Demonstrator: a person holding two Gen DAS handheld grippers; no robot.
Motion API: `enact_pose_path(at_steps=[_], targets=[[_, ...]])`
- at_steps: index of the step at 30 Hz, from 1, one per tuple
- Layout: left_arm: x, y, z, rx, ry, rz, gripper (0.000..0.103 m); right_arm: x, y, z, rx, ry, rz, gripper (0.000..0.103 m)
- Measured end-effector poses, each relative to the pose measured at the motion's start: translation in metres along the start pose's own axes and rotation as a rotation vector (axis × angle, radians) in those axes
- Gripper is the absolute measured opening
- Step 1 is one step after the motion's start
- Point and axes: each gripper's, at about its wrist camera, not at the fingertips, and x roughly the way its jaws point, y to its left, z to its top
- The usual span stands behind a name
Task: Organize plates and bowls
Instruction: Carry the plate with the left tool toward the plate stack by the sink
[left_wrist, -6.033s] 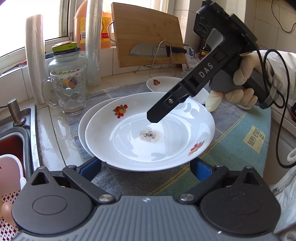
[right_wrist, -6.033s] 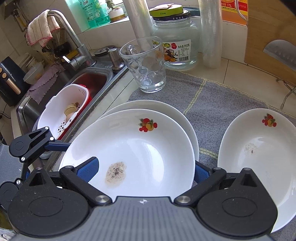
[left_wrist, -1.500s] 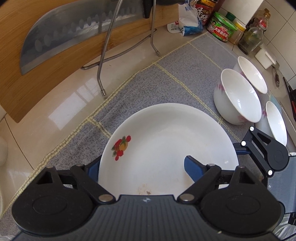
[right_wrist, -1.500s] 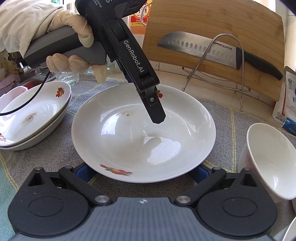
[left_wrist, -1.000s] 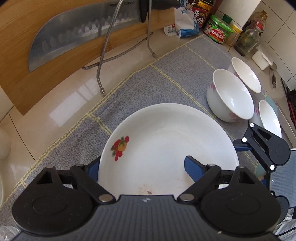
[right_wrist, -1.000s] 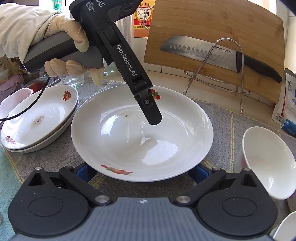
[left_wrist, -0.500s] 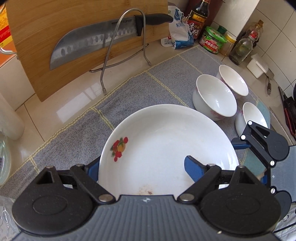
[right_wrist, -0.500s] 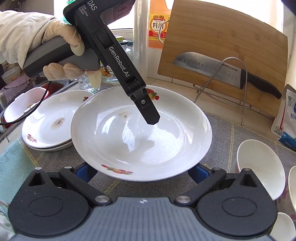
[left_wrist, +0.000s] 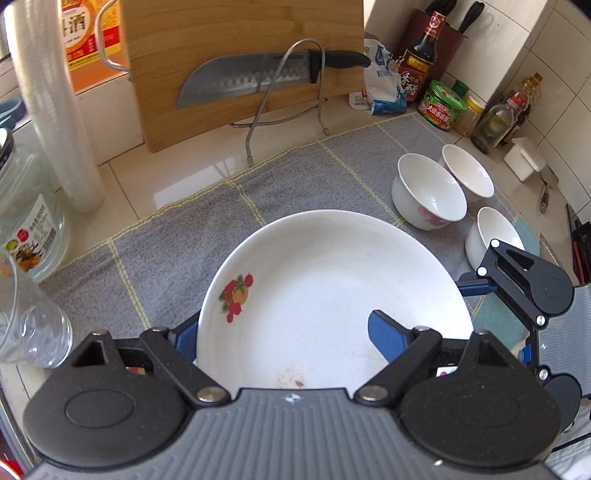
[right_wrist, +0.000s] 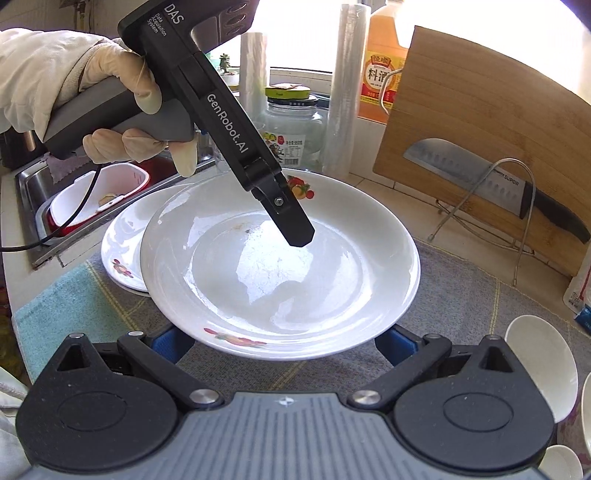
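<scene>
A white plate with a red fruit print (left_wrist: 332, 291) (right_wrist: 280, 273) is held in the air by both grippers. My left gripper (left_wrist: 284, 334) is shut on its rim, one finger (right_wrist: 291, 225) inside the plate. My right gripper (right_wrist: 275, 341) grips the opposite rim from below; it shows in the left wrist view (left_wrist: 517, 280). A stack of two matching plates (right_wrist: 125, 240) lies on the grey mat (left_wrist: 177, 236) just beside the sink, partly under the held plate. Three white bowls (left_wrist: 428, 192) stand on the mat's right.
A cutting board with a knife on a wire rack (left_wrist: 255, 77) leans at the back. A glass jar (right_wrist: 291, 125), a glass mug (left_wrist: 26, 321) and plastic rolls (left_wrist: 55, 110) stand at the left. A sink with a red-white basket (right_wrist: 99, 195) lies beyond. Sauce bottles (left_wrist: 439, 103) crowd the right.
Both grippers have carried the plate up and left, from the mat's middle to over the edge of the plate stack near the sink.
</scene>
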Motion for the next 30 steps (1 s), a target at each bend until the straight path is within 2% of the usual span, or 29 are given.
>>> enact_pose_path(at_steps=[13, 30], targets=[[-0.035, 0.027, -0.049, -0.127, -0.045, 0.05, 0.089, 0.013, 0.029, 0.021, -0.083, 0.007, 0.107, 0.103], [-0.032, 0.056, -0.084, -0.215, -0.044, 0.042, 0.089, 0.034, 0.049, 0.025, -0.112, 0.06, 0.146, 0.103]])
